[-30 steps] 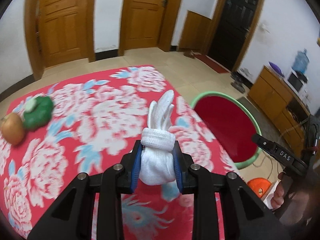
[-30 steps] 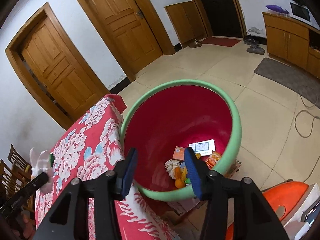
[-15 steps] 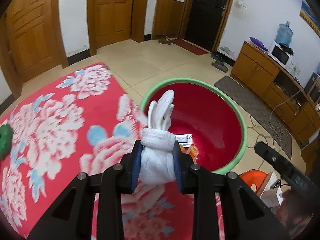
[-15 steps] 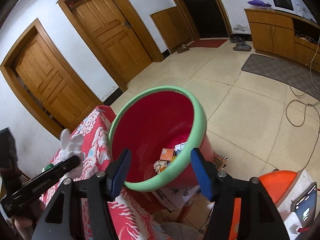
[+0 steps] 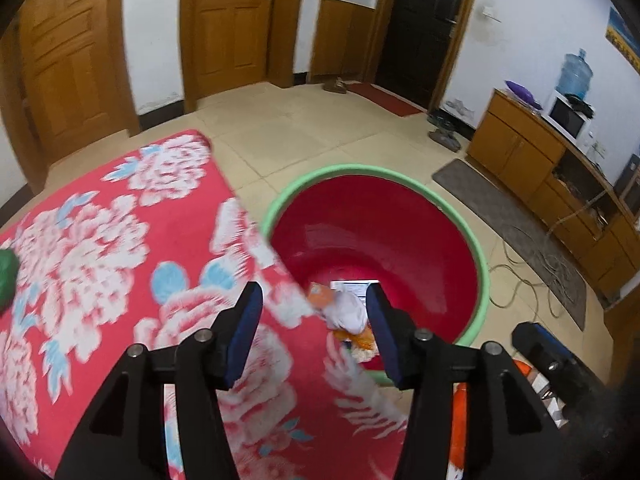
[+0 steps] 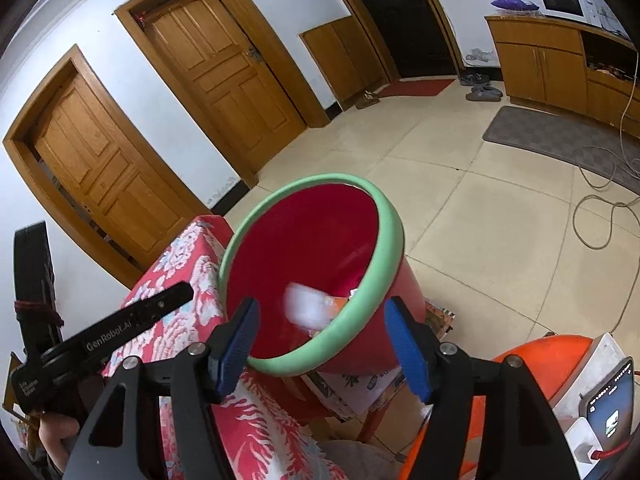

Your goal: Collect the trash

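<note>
Half a second ago our left gripper (image 5: 314,320) was clamped on the white glove (image 5: 346,312); its jaws have just been opening and now stand apart with nothing pressed between the blue pads (image 5: 244,330). The glove has left them and shows as a pale blur down inside the red bin (image 5: 400,240), ahead of and below the left gripper's fingertips, close to its right-hand pad, among the orange wrappers (image 5: 320,294) and a white card (image 5: 354,286) at the bottom. From our right wrist camera the same blur (image 6: 302,310) sits within the bin's green rim (image 6: 360,312), just beyond and between the fingers of our right gripper (image 6: 324,340). That gripper's jaws have also been opening and hold nothing; the near rim of the bin lies between them without touching either pad. The floral red tablecloth (image 5: 100,240) spreads under and left of the left gripper.
</note>
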`<state>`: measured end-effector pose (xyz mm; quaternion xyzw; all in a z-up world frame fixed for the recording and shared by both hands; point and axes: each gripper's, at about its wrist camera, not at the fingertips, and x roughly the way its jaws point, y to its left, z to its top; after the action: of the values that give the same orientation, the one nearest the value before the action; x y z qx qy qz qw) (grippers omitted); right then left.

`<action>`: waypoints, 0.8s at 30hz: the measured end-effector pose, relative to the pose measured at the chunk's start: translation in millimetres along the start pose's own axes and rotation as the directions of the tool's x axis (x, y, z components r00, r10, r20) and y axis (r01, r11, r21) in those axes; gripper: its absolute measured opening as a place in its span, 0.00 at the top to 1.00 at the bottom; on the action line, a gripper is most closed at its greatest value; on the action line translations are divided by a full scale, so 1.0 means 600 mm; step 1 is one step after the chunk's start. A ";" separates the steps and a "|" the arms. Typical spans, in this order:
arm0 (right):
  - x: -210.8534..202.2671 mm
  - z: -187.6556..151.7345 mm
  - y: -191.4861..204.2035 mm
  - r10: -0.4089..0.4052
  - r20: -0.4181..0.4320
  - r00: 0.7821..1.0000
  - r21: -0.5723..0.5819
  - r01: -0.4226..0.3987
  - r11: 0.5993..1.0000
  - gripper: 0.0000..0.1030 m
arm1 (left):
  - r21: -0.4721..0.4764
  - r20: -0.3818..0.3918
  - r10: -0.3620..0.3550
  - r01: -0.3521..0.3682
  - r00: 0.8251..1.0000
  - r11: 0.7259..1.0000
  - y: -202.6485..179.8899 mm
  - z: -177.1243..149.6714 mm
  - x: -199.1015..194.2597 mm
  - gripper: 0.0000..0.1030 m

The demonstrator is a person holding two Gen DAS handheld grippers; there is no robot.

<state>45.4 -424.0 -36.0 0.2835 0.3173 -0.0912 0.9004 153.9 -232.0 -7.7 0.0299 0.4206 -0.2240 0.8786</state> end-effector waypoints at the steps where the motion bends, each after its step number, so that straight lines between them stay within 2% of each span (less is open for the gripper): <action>1: -0.004 -0.002 0.003 0.007 0.004 1.000 -0.006 -0.007 1.000 0.32 | -0.010 0.006 0.005 -0.005 1.000 1.000 0.006 -0.005 -0.009 0.48; 6: -0.019 -0.011 0.031 0.035 0.006 0.999 -0.049 -0.034 0.998 0.29 | -0.071 0.033 0.036 -0.034 0.999 0.997 0.045 -0.029 -0.054 0.48; 9: -0.028 -0.015 0.049 0.050 0.004 0.999 -0.070 -0.050 0.996 0.27 | -0.102 0.044 0.104 -0.099 0.994 0.990 0.069 -0.047 -0.086 0.41; 13: -0.046 -0.032 0.082 0.080 -0.006 0.997 -0.120 -0.081 0.990 0.22 | -0.134 0.070 0.166 -0.155 0.984 0.979 0.100 -0.068 -0.131 0.38; 17: -0.065 -0.056 0.119 0.126 -0.029 0.992 -0.174 -0.130 0.976 0.09 | -0.173 0.079 0.205 -0.189 0.976 0.967 0.130 -0.099 -0.178 0.36; 18: -0.068 -0.059 0.124 0.136 -0.031 0.990 -0.184 -0.139 0.973 0.08 | -0.179 0.077 0.220 -0.204 0.972 0.963 0.135 -0.107 -0.189 0.36; 19: -0.076 -0.067 0.136 0.146 -0.030 0.989 -0.205 -0.149 0.967 0.08 | -0.184 0.079 0.234 -0.217 0.969 0.959 0.141 -0.116 -0.200 0.35; 21: -0.086 -0.076 0.151 0.155 -0.022 0.988 -0.229 -0.156 0.961 0.05 | -0.202 0.081 0.266 -0.246 0.961 0.948 0.152 -0.132 -0.221 0.25; 24: -0.103 -0.089 0.174 0.174 -0.021 0.985 -0.260 -0.173 0.950 0.03 | -0.201 0.087 0.271 -0.250 0.959 0.947 0.159 -0.152 -0.246 0.22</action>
<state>5.1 -308.8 15.8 0.1895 0.2993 0.0304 0.9347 47.3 -69.8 31.6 -0.0106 0.3817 -0.0666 0.9218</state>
